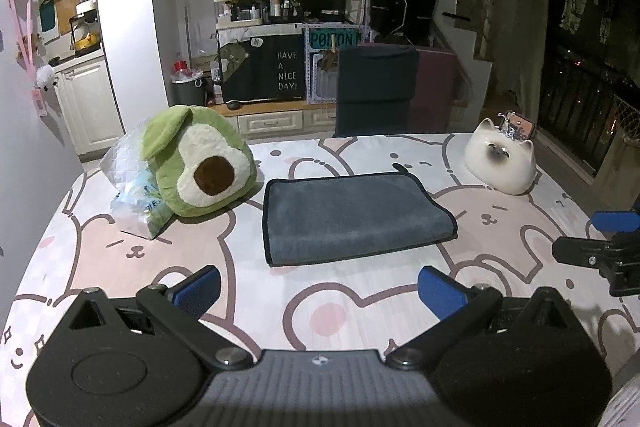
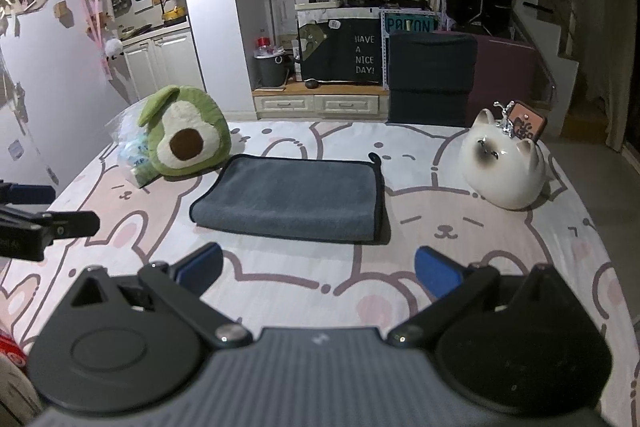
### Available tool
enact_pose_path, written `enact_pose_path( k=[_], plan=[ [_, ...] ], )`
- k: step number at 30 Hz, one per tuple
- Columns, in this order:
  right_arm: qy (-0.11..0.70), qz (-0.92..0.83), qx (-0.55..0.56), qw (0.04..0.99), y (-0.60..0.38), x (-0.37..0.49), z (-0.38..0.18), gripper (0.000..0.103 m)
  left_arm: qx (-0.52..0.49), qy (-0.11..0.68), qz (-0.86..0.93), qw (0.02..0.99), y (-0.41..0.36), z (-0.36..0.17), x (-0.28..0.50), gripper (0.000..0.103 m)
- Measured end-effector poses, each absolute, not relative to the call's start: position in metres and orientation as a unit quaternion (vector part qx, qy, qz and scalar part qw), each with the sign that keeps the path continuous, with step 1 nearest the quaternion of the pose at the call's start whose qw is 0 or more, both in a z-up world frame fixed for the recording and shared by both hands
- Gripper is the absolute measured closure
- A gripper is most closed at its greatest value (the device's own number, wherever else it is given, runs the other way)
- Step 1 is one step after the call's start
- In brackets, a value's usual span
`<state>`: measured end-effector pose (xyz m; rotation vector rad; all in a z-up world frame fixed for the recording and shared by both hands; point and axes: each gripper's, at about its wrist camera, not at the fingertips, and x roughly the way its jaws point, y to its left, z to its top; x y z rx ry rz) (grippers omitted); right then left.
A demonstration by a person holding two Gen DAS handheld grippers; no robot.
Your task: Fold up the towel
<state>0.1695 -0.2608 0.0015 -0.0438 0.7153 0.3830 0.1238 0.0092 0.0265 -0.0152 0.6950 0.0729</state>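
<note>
Both wrist views sit low over the tabletop (image 1: 120, 267), side by side, facing the room's far wall; both share the towel (image 1: 352, 217) ahead.

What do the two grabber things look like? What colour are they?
Both look alike. The left gripper has a black body with rounded shoulders, black link arms on silver pivot bolts, a ribbed grey middle panel bearing a tiny logo, and flat blue fingers. The right gripper is the same, with blue fingers.

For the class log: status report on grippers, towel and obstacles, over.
Left gripper open, right gripper open, both short of the towel. Towel folded, flat. Avocado plush beside it; cat figurine apart.
</note>
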Motion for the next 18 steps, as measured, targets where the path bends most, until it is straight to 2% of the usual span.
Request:
enact_pose_path(
  k=[18],
  plan=[
    [0.334,0.196,-0.017,0.922,-0.266,0.123,0.007,0.000,0.000,0.318,0.024,0.948,0.004,0.030,0.076,0.000]
  ],
)
